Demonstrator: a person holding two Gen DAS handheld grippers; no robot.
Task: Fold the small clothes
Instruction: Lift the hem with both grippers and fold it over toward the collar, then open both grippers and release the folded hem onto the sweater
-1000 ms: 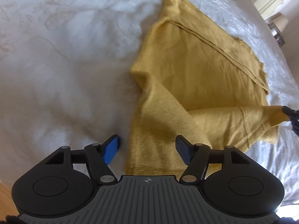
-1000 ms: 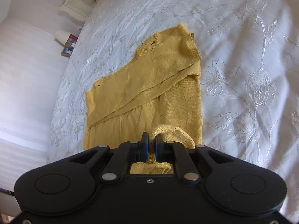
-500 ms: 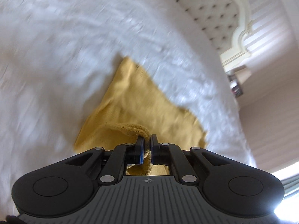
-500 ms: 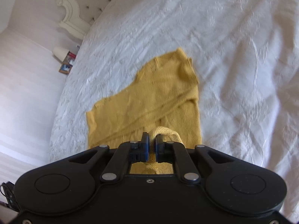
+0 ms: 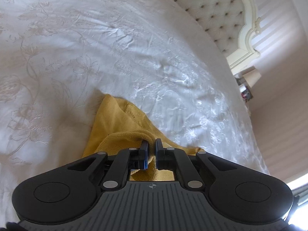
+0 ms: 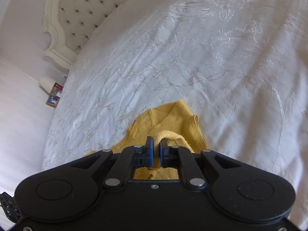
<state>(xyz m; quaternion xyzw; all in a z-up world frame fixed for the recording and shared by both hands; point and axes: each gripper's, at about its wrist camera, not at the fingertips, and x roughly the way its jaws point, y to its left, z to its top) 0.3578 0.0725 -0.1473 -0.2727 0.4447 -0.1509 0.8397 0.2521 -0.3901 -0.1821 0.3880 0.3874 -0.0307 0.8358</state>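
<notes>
Yellow knit top (image 5: 113,123) lies on the white bedspread (image 5: 77,48), stretching from both grippers toward the headboard (image 6: 80,5). Left gripper (image 5: 151,150) and right gripper (image 6: 156,150) each pinch a bunched edge; neither looks nearer the far end.

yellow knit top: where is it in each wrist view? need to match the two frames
Left wrist: yellow knit top sits lower centre, a bunched edge pinched in the left gripper.
Right wrist: lower centre too, an edge pinched in the right gripper.
Shared landmark: the tufted headboard, upper right in the left view, upper left in the right view.
</notes>
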